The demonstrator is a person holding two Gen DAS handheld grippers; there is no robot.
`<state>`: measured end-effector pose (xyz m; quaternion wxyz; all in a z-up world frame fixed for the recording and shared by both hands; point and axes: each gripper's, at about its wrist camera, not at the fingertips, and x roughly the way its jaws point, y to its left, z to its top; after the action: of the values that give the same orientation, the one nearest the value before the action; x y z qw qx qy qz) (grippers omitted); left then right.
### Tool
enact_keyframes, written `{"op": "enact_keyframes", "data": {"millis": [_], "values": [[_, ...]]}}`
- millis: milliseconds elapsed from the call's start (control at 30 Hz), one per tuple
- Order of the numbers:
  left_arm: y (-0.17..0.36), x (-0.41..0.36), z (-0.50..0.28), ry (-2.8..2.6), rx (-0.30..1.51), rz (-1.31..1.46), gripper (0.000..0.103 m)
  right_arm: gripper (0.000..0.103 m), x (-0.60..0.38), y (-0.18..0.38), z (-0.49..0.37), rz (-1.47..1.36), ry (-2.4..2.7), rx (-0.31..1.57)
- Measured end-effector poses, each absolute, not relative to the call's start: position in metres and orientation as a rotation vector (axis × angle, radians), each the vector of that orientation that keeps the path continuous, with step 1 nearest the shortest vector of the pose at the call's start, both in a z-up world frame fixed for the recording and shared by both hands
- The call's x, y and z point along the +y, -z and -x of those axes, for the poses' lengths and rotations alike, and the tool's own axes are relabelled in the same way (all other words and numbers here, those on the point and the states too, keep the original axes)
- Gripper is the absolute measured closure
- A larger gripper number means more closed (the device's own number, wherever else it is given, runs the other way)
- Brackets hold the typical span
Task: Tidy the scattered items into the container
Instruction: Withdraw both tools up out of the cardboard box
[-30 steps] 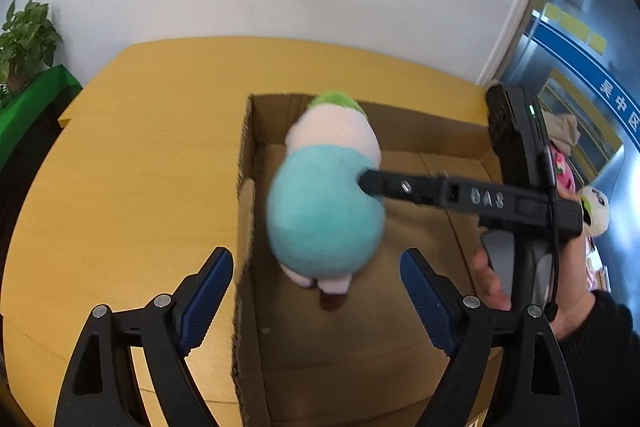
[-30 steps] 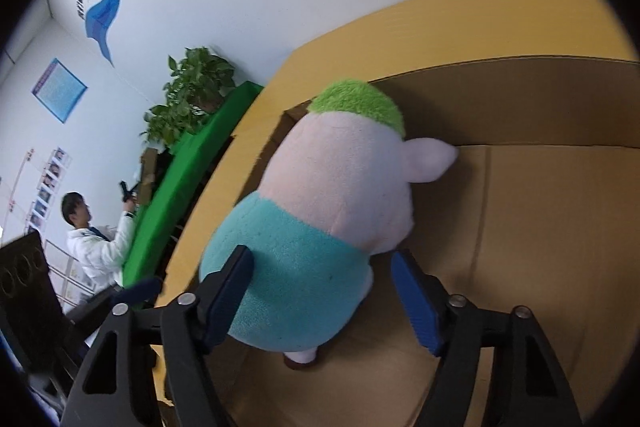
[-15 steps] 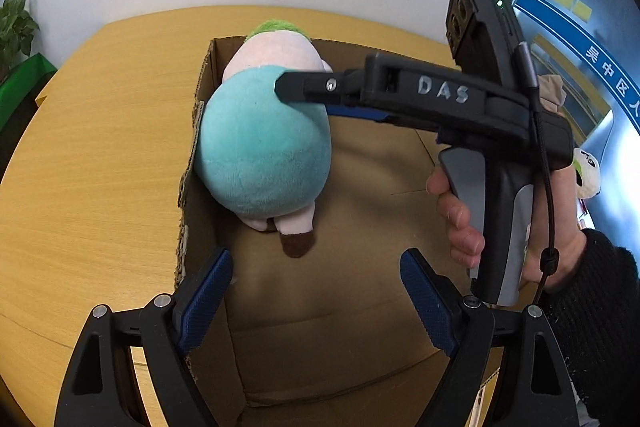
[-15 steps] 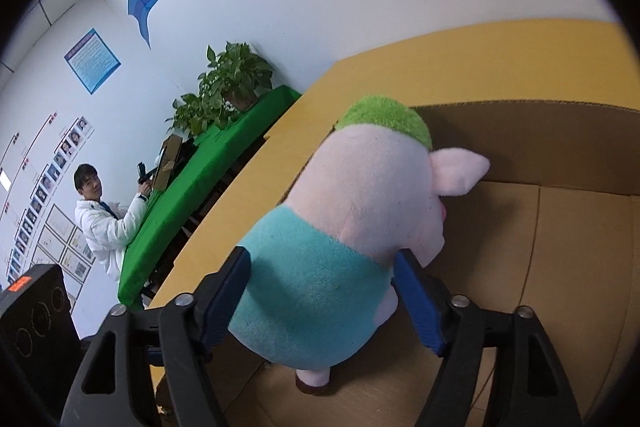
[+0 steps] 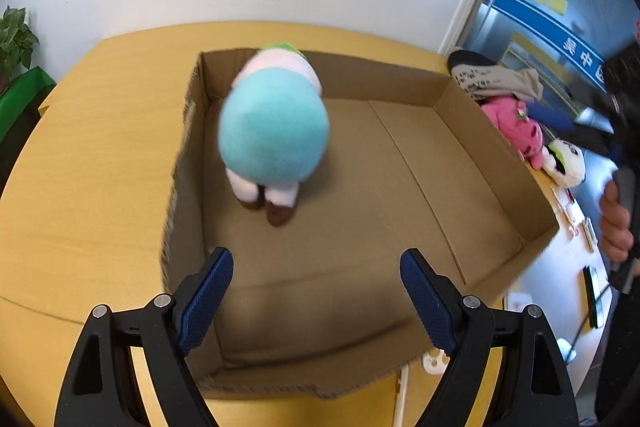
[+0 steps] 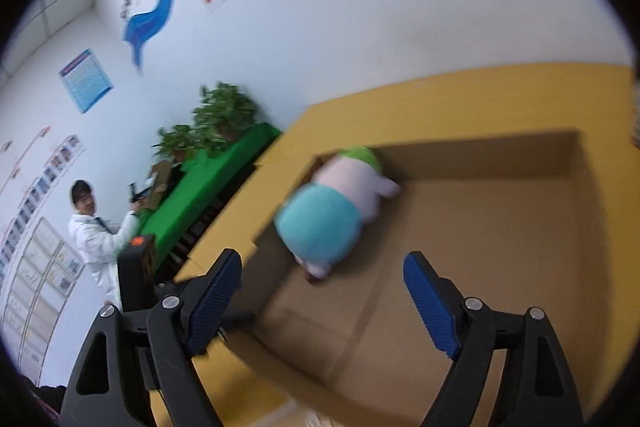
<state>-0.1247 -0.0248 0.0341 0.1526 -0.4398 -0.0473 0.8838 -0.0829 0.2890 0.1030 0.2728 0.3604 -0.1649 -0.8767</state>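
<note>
A plush pig [image 5: 274, 131] with a teal body, pale pink head and green tuft stands in the far left corner of an open cardboard box [image 5: 500, 147] on a yellow table. It also shows in the right wrist view [image 6: 328, 215], blurred. My left gripper [image 5: 316, 291] is open and empty above the box's near end. My right gripper [image 6: 322, 301] is open and empty, drawn back from the pig, above the box's [image 6: 480, 155] near left corner. The right gripper's body shows blurred at the right edge of the left wrist view [image 5: 622, 131].
More plush toys lie right of the box: a pink one [image 5: 516, 131] and a white one [image 5: 566, 163], with a beige bundle [image 5: 496, 79] behind. Small flat items [image 5: 592, 291] lie on a white surface at right. A green-covered table [image 6: 212, 187] with plants and a person [image 6: 96, 231] are beyond the table's left edge.
My right gripper has let go of the pig and pulled back out of the box to the right. The pig now stands alone in the box corner. My left gripper stays open.
</note>
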Motion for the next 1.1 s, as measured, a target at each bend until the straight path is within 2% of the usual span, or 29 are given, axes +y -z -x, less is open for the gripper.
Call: {"op": "enact_keyframes", "data": {"millis": [200, 300, 367, 433, 533, 700, 867, 1100], "values": [[-0.015, -0.014, 0.112, -2.511, -0.202, 1.308, 0.014, 0.019, 0.352, -0.039, 0.039, -1.297, 2.468, -0.490], [-0.011, -0.006, 0.103, -2.539, -0.117, 1.307, 0.014, 0.019, 0.362, -0.022, 0.021, -1.306, 2.475, -0.538], [-0.008, -0.007, 0.100, -2.526, -0.133, 1.353, 0.014, 0.020, 0.365, -0.020, 0.008, -1.262, 2.485, -0.556], [0.000, -0.013, 0.099, -2.511, -0.186, 1.408, 0.014, 0.019, 0.366, -0.019, 0.002, -1.241, 2.499, -0.592], [-0.002, -0.016, 0.092, -2.536, -0.192, 1.397, 0.017, 0.019, 0.357, -0.023, -0.002, -1.242, 2.523, -0.546], [-0.033, -0.015, 0.068, -2.608, -0.168, 1.281, 0.016, 0.019, 0.344, -0.037, -0.012, -1.231, 2.576, -0.473], [-0.070, -0.007, 0.030, -2.717, -0.091, 1.103, 0.004, 0.019, 0.321, -0.063, -0.037, -1.110, 2.647, -0.373], [-0.088, 0.009, -0.007, -2.753, -0.018, 0.971, 0.001, 0.019, 0.297, -0.079, -0.065, -1.044, 2.657, -0.273]]}}
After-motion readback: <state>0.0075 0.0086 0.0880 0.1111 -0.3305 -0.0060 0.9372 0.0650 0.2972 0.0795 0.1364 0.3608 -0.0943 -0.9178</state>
